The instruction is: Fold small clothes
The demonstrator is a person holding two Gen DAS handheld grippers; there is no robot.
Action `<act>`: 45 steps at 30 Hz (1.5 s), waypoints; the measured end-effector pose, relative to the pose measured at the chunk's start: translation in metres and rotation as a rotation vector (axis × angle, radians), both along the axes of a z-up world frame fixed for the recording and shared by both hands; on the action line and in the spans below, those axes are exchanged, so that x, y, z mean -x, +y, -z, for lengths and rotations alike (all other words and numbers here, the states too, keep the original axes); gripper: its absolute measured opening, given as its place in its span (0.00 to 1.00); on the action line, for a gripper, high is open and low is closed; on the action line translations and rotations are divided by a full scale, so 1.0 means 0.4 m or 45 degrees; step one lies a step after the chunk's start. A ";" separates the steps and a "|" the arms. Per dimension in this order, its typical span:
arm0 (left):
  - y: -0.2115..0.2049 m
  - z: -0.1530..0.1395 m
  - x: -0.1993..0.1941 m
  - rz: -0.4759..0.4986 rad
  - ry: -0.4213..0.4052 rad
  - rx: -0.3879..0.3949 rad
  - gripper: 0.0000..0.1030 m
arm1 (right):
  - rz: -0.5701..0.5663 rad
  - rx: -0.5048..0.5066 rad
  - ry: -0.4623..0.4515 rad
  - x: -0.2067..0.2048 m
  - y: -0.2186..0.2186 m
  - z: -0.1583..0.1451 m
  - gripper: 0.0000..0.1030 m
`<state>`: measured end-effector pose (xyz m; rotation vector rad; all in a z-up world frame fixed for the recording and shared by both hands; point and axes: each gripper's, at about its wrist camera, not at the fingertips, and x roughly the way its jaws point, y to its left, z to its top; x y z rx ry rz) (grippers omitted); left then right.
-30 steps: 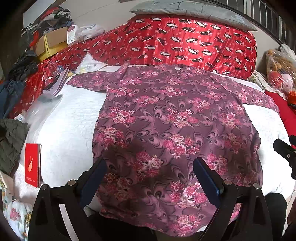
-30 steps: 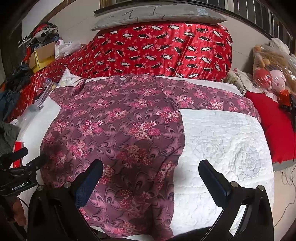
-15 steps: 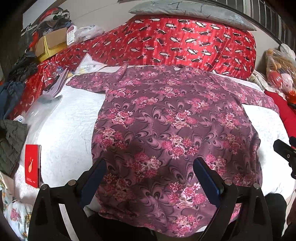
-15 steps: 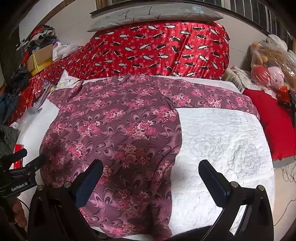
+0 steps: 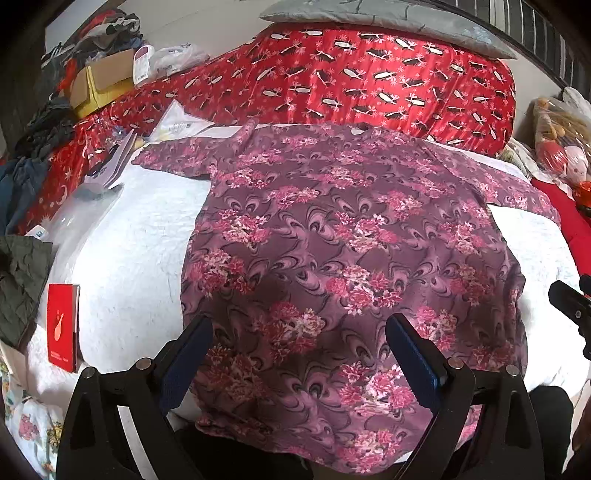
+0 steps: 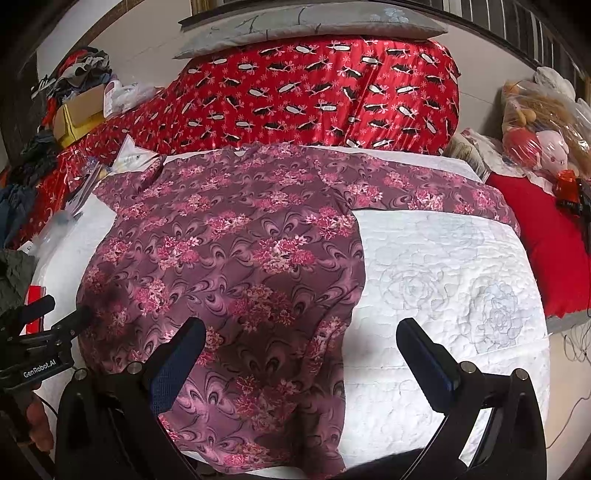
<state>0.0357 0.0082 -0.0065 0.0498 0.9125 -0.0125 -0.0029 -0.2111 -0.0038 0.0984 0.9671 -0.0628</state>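
A purple shirt with pink flowers [image 5: 332, 251] lies spread flat on the white quilted bed [image 5: 129, 258], sleeves out to both sides, hem hanging over the near edge. It also shows in the right wrist view [image 6: 229, 266]. My left gripper [image 5: 299, 354] is open and empty, held over the shirt's lower part. My right gripper [image 6: 301, 354] is open and empty, over the shirt's right hem edge and the white quilt [image 6: 443, 288]. The left gripper shows at the left edge of the right wrist view [image 6: 33, 343]; the right gripper's tip shows at the right edge of the left wrist view [image 5: 570, 306].
A rolled red patterned quilt [image 5: 369, 81] with a grey pillow [image 5: 388, 22] lies across the far end. A red booklet [image 5: 62, 326], papers [image 5: 110, 162] and dark clothes [image 5: 22, 273] lie at the left. A red cushion [image 6: 543, 236] and bagged toys [image 6: 539, 122] are at the right.
Both grippers stay open. The views have shifted only slightly; the shirt has not visibly moved.
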 end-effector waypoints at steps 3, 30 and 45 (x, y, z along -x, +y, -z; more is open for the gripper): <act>0.000 0.004 -0.002 -0.003 0.002 0.002 0.93 | 0.001 0.001 0.002 0.000 0.001 0.002 1.00; 0.281 0.125 -0.167 -0.290 0.310 0.169 0.92 | 0.191 -0.144 0.163 -0.010 -0.146 0.127 0.99; 0.300 0.184 -0.194 -0.099 0.411 0.375 0.06 | 0.044 -0.357 0.382 0.014 -0.122 0.228 0.04</act>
